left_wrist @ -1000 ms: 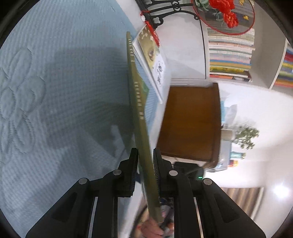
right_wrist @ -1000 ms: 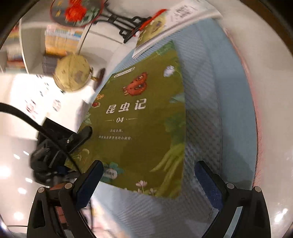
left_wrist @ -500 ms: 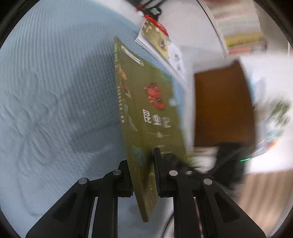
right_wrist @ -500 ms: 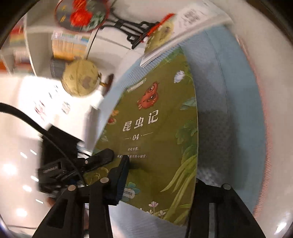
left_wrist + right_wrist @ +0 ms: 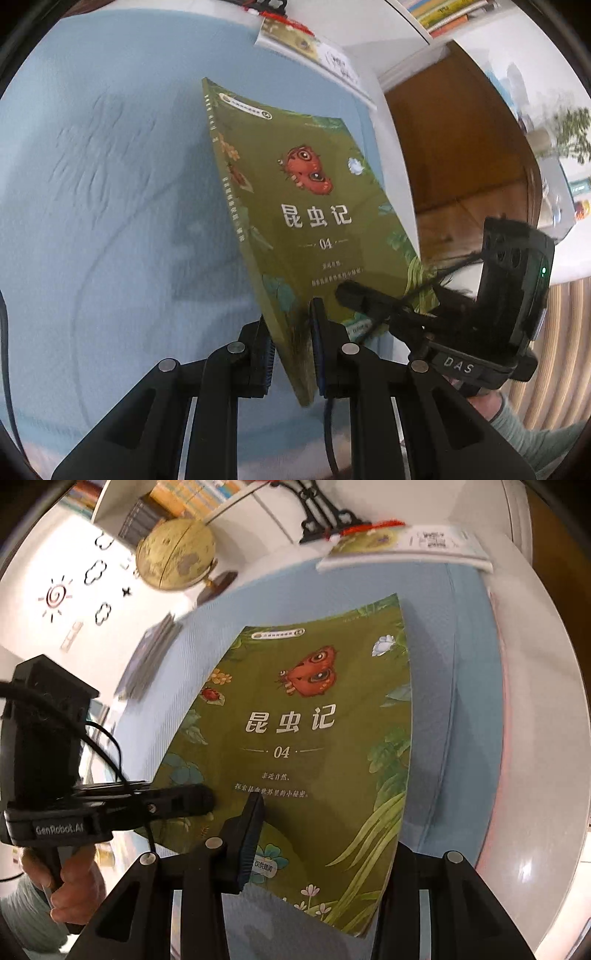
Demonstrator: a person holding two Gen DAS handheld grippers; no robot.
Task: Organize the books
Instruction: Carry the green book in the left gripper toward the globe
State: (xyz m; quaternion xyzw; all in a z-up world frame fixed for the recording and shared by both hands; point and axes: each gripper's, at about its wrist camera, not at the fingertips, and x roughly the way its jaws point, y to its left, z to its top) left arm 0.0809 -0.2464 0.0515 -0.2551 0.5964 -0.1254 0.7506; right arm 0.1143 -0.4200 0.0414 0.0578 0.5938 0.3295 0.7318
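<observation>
A green book (image 5: 314,192) with a red insect on its cover hangs tilted above the light blue mat (image 5: 110,206). My left gripper (image 5: 291,325) is shut on the book's lower corner by the spine. In the right wrist view the same green book (image 5: 314,720) fills the middle. My right gripper (image 5: 325,827) is shut on its lower edge, with one finger (image 5: 247,830) on the cover and the other hidden beneath. The left gripper (image 5: 184,799) reaches in from the left, held by a person's hand (image 5: 70,890).
A second book (image 5: 402,550) lies at the mat's far edge beside a black stand with a red tassel (image 5: 325,517). A globe (image 5: 173,554) and a shelf of books (image 5: 184,498) stand behind. A brown wooden surface (image 5: 461,147) is off the table's right.
The right gripper's jaws closed from wide open onto the book's lower edge. The book rolled from edge-on to cover-facing in the left view, and both grippers moved with it.
</observation>
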